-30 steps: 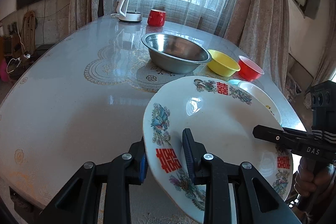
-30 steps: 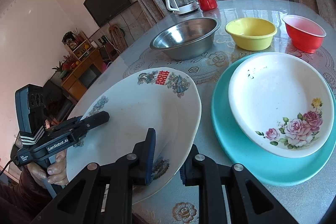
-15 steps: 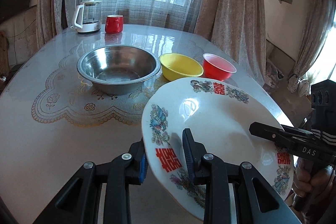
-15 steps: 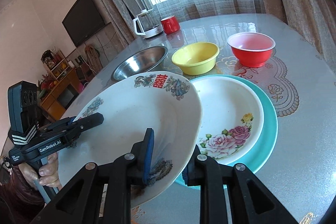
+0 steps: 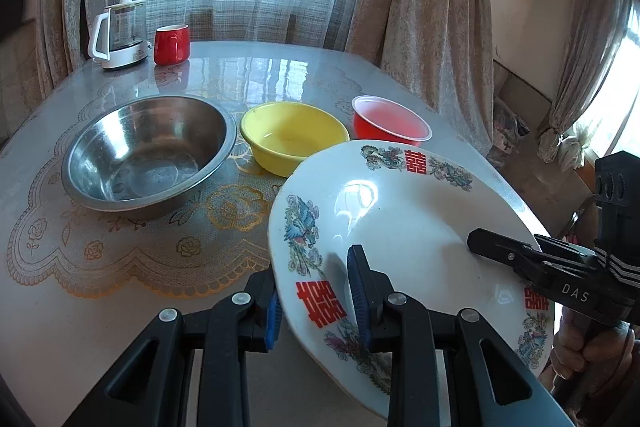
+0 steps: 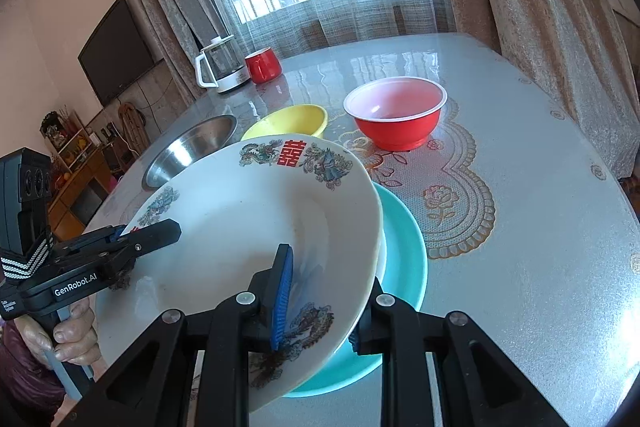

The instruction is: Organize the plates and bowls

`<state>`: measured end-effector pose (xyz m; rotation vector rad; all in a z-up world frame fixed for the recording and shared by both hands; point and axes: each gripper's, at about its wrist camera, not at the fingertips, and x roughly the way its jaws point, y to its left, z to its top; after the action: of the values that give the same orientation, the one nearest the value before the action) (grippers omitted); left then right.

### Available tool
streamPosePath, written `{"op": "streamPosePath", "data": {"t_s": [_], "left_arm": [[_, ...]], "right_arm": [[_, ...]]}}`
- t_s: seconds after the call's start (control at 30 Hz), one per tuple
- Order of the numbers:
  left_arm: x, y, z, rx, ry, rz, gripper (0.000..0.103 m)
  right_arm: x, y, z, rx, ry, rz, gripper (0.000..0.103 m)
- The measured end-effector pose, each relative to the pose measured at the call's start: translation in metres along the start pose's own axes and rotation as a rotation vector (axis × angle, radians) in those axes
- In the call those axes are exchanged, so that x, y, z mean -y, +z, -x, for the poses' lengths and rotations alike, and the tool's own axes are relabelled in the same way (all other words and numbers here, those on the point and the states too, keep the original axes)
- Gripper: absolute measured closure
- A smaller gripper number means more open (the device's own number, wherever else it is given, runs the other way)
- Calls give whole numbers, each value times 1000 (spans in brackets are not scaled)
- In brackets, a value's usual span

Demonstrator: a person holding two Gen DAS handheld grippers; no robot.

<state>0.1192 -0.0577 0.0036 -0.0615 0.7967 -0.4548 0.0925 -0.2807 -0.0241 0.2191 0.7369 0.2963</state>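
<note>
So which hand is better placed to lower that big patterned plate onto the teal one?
Probably the right hand-held gripper: it grips the patterned plate on the edge directly over the teal plate. The left hand-held gripper clamps the far edge.

1. The left tool (image 5: 316, 297) has black angular fingers with blue pads and round silver screws on the arms behind them.
2. The right tool (image 6: 320, 301) matches it: black frame, blue pads, silver screws.
3. White lettering and white chevron stripes mark each tool's black body.
4. A dark sleeve (image 6: 24, 379) shows below the left tool's handle.
</note>
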Motion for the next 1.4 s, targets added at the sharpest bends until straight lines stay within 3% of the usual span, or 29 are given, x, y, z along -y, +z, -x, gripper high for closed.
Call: {"op": "streamPosePath", "data": {"t_s": [0.53, 0.67, 0.93, 1.4], "left_arm": [[1, -9, -32, -70, -1, 31, 73], [1, -10, -31, -66, 14, 27, 73], [3, -10, -31, -57, 57, 18, 72], [0, -10, -7, -5, 67, 26, 72]], "right_arm": [[11, -4, -19, -18, -120, 32, 77], [6, -6, -20, -20, -170, 90, 71], [13, -8, -22, -11, -154, 37, 69], [20, -11, 3, 24, -119, -66, 69]]}}
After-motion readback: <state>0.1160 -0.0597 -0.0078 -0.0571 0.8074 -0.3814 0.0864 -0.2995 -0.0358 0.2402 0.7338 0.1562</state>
